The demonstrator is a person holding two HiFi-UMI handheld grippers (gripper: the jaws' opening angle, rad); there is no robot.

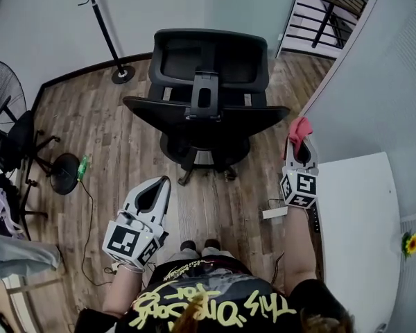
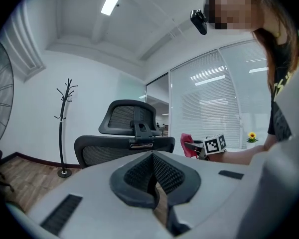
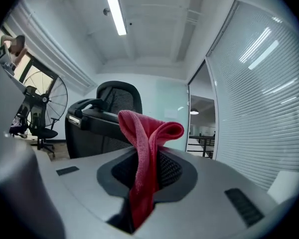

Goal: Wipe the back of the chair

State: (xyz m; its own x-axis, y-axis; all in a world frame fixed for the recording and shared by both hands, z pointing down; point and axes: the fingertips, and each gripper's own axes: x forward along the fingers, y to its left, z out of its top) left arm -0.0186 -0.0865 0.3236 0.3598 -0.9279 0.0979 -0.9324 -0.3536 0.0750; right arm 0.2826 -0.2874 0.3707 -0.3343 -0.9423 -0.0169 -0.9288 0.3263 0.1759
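Two grippers: my right gripper [image 1: 299,150] pinches one red cloth [image 3: 144,148], my left gripper [image 2: 153,176] is closed on nothing; one chair [image 1: 208,61] stands ahead.

Lying open in front of the chair [image 1: 225,57], bare wooden floor [image 1: 215,203], hemming in the right side, white counter [image 1: 360,214] and wall [image 1: 385,82], standing well off left, coat stand [image 1: 100,30] and fan [image 1: 0,92]

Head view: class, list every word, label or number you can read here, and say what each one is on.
"This", then perhaps "One Song for": yellow lettering on the person's black shirt, warped at the frame edge, so only partly certain.
Square markers on the two cubes: black-and-white patterns only, no words or numbers.
Nothing else is readable.
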